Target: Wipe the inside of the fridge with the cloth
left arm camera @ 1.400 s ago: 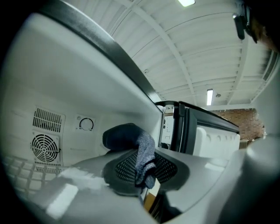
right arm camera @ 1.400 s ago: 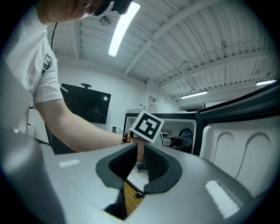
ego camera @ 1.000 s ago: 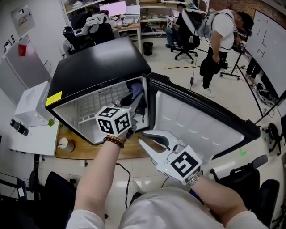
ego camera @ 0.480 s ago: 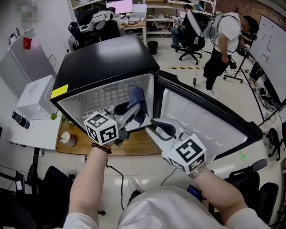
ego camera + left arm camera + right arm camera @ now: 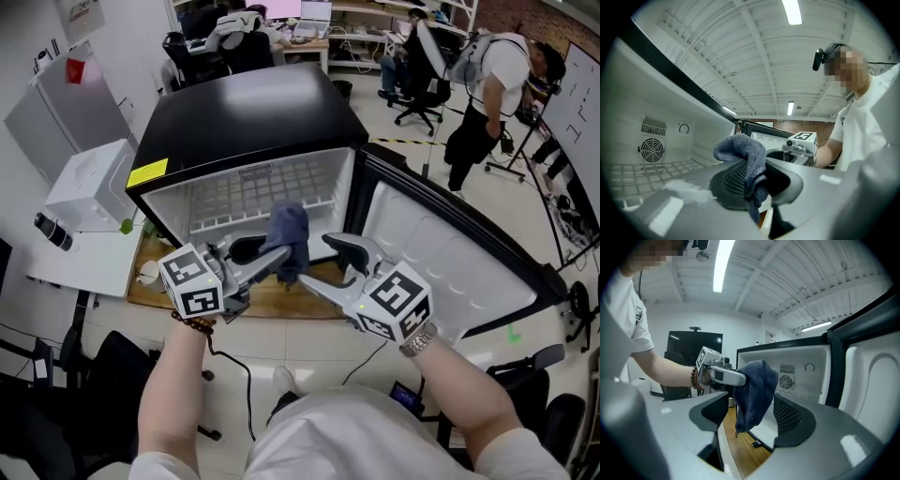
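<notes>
The cloth (image 5: 286, 239), clamped in the left tongs (image 5: 274, 262) and hung loose between the just-opened right tongs (image 5: 325, 267), is best pressed flat inside the fridge (image 5: 253, 103) at 12 o'clock.

At frame centre, the left tongs (image 5: 274, 262) pinch a dark blue cloth (image 5: 287, 236) before the open black fridge (image 5: 248, 117). The right tongs (image 5: 323, 266), jaws just opened wide, sit just right of it, gripping nothing.
</notes>
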`<state>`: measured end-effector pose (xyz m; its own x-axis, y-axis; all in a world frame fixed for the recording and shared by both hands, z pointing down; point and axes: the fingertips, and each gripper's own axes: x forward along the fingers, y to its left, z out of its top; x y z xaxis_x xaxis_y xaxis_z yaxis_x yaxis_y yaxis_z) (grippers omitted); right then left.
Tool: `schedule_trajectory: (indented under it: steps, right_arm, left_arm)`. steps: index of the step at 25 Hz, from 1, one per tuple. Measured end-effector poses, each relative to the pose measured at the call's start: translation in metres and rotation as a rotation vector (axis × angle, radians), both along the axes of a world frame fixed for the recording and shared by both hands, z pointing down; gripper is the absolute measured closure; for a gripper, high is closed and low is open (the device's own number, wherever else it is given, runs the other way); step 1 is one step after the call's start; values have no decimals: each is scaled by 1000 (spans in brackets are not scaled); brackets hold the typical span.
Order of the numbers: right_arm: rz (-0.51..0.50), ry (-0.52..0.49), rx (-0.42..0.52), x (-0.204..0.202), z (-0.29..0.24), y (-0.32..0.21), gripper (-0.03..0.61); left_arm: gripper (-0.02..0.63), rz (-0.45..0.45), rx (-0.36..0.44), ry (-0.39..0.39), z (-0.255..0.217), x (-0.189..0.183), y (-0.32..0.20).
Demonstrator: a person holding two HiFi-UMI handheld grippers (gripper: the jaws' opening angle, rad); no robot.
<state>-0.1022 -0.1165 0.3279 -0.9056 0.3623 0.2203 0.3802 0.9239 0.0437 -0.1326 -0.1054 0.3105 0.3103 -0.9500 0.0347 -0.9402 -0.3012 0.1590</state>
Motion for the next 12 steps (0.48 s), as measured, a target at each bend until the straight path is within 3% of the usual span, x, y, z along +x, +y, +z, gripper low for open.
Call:
schedule_trajectory:
  steps: [12]
  right_arm:
    - [-314,54,-62,-19,12,64,238]
  left_arm:
    - [543,176,-36,147,9,14,58]
